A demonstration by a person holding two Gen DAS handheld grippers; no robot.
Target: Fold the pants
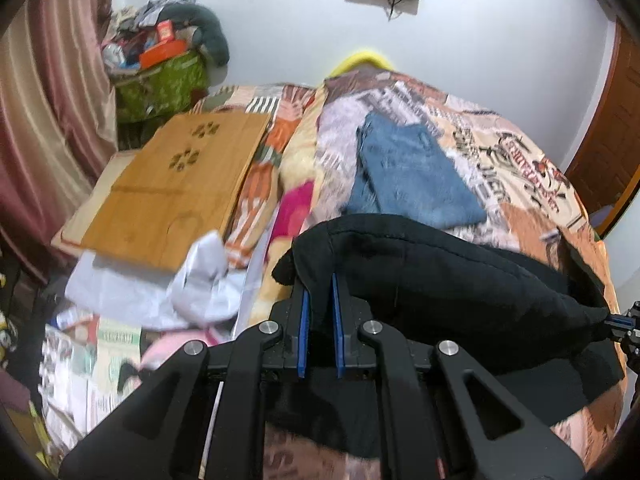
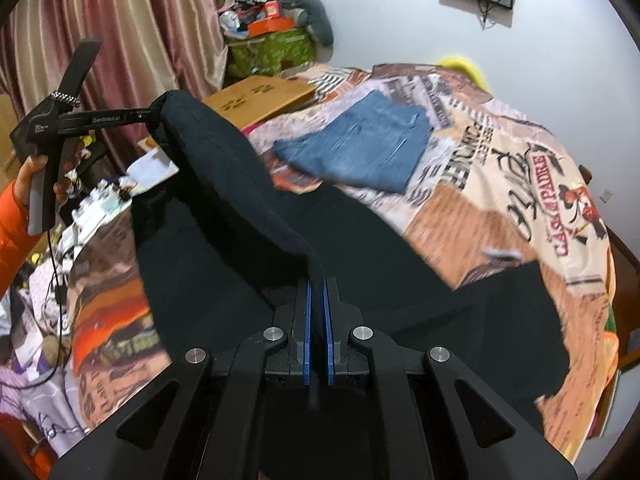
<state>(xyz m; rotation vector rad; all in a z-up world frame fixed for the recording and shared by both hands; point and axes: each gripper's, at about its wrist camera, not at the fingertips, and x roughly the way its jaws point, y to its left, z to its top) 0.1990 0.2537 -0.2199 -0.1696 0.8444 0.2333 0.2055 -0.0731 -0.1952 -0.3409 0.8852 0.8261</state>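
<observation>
1. Pants [image 2: 224,184], black and thick, hang lifted over the bed [image 2: 480,208], strung by one edge between the two tongs; the rest of the cloth drapes down onto the patterned bedspread.
2. Left tongs [image 1: 320,300] are clamped shut on a corner of the black fabric, the blue pads [image 1: 305,320] pinching a fold that bulges out toward 1 o'clock in the left wrist view.
3. Right tongs [image 2: 318,300] are likewise closed tight on the opposite end of the same edge; the hem runs from their pads up toward 10 o'clock in the right wrist view, where it meets the other tongs.
4. A hand [image 2: 36,176] in an orange sleeve [image 2: 12,224] grips the left tool's handle at 9 o'clock in the right wrist view.
5. Beyond the black cloth, at 12 o'clock in both views, lies a folded piece of blue denim [image 1: 412,176] flat on the bedspread, apart from the pants.
6. At 10 o'clock in the left wrist view a wooden board [image 1: 176,184] with paw-print cutouts rests on the bed's edge, with white cloth [image 1: 200,280] and papers just below it.
7. Farther off, a green bag [image 1: 160,80] heaped with clutter stands beside pink curtains [image 1: 48,112].
</observation>
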